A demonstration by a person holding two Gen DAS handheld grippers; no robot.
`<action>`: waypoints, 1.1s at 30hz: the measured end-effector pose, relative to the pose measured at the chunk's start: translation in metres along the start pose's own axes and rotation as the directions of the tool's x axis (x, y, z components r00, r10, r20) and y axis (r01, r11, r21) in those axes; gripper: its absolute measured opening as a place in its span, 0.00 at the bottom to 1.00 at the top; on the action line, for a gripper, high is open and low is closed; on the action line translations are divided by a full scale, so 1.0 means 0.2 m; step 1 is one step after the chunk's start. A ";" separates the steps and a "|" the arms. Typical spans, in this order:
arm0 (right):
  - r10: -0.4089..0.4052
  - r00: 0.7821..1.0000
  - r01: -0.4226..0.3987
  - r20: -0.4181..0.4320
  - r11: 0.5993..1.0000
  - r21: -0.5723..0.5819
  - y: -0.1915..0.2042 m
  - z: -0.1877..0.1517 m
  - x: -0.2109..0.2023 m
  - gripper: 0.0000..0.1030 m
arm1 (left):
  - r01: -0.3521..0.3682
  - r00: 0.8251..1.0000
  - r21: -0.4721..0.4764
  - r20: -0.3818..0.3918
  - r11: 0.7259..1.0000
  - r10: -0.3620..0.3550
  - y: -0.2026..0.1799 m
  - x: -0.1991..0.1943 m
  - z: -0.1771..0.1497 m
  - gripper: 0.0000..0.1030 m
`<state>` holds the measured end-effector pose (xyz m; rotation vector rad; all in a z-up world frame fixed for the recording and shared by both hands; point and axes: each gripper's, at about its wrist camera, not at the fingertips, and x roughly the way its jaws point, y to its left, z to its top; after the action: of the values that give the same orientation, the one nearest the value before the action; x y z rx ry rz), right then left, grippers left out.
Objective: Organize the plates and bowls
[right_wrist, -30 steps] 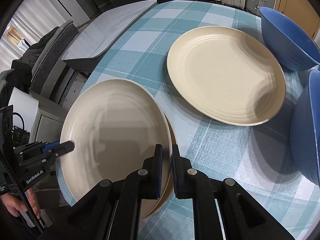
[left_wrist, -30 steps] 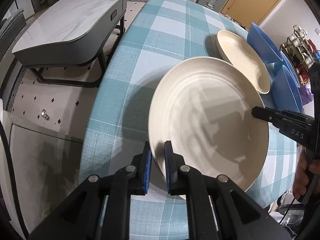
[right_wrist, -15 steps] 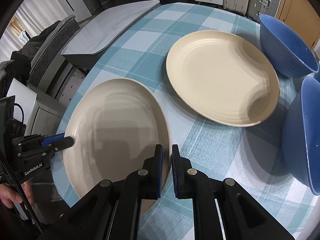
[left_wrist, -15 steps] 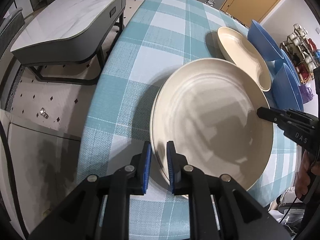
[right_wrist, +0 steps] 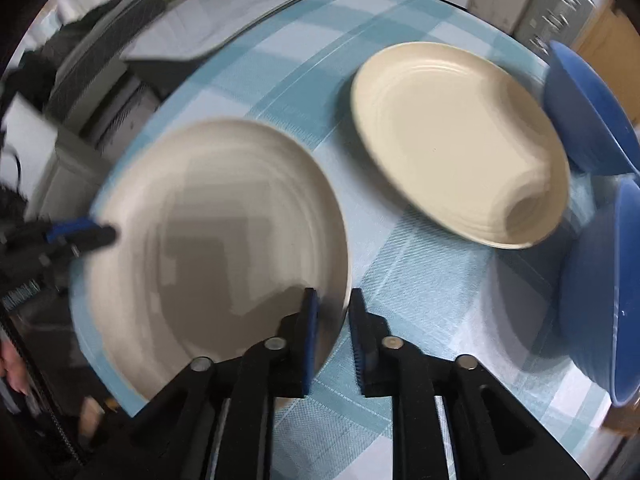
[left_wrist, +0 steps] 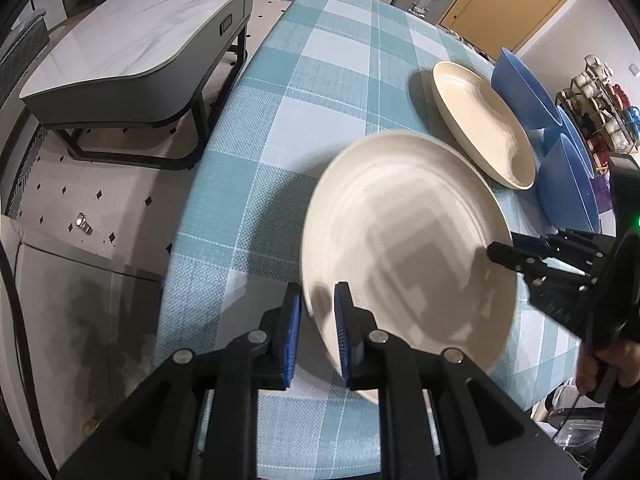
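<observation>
A cream plate (left_wrist: 404, 240) lies on the teal checked tablecloth (left_wrist: 304, 92); it also shows in the right wrist view (right_wrist: 216, 248). My left gripper (left_wrist: 318, 304) straddles its near rim, jaws slightly apart. My right gripper (right_wrist: 333, 312) straddles the opposite rim, jaws slightly apart; it also shows in the left wrist view (left_wrist: 500, 252). A second cream plate (right_wrist: 456, 136) lies farther back, also seen in the left wrist view (left_wrist: 480, 120). Two blue bowls (right_wrist: 584, 116) (right_wrist: 600, 288) sit beyond it.
A grey marble-top low table (left_wrist: 132, 52) stands on the floor left of the dining table. A rack of cups (left_wrist: 604, 112) is at the far right. The tablecloth edge (left_wrist: 188, 216) drops off close to the near plate.
Both grippers' jaws have widened from clamping the plate rim. The plate has come down to lie flat on the cloth. The right wrist view is now motion blurred.
</observation>
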<state>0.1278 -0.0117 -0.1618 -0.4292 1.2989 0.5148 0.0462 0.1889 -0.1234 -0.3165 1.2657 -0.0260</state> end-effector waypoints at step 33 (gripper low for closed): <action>0.038 0.998 -0.042 0.044 0.995 0.086 -0.08 0.01 -0.02 0.21 | 0.052 0.999 0.006 0.004 0.999 -0.052 0.02 0.05 0.00 0.22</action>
<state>0.1385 -0.0229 -0.1579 -0.3190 1.2861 0.4961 0.0480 0.1911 -0.1350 -0.3442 1.2531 -0.0736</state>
